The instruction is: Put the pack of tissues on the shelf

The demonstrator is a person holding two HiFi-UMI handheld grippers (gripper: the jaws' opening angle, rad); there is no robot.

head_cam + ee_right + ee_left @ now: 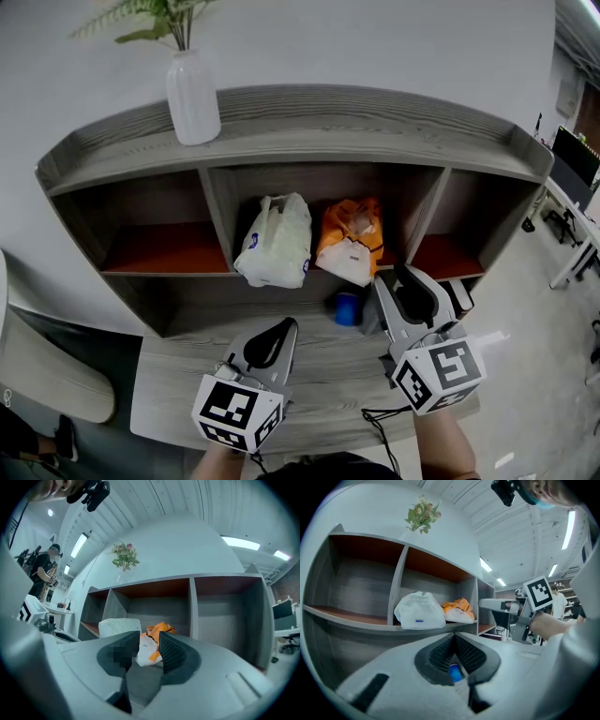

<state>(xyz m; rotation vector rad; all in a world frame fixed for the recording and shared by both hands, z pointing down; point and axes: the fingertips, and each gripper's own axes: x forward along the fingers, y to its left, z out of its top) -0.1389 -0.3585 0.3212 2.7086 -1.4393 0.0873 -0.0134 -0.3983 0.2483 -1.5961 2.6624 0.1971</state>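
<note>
**A:** Where is the pack?

**B:** The orange pack of tissues [349,239] lies in the middle compartment of the shelf [309,117], just beside a white pack [275,242].

**A:** And my right gripper?

**B:** Your right gripper [149,643] sits just in front of that compartment with its jaws spread. The orange pack shows beyond the gap, and the pads are not pressing on it.

**A:** The left one?

**B:** Your left gripper [289,326] hangs over the lower board [319,375], jaw tips pressed together and holding nothing. A small blue thing [347,307] stands on the board between your two grippers. A white vase [192,97] stands on top of the shelf, at its left.
</note>
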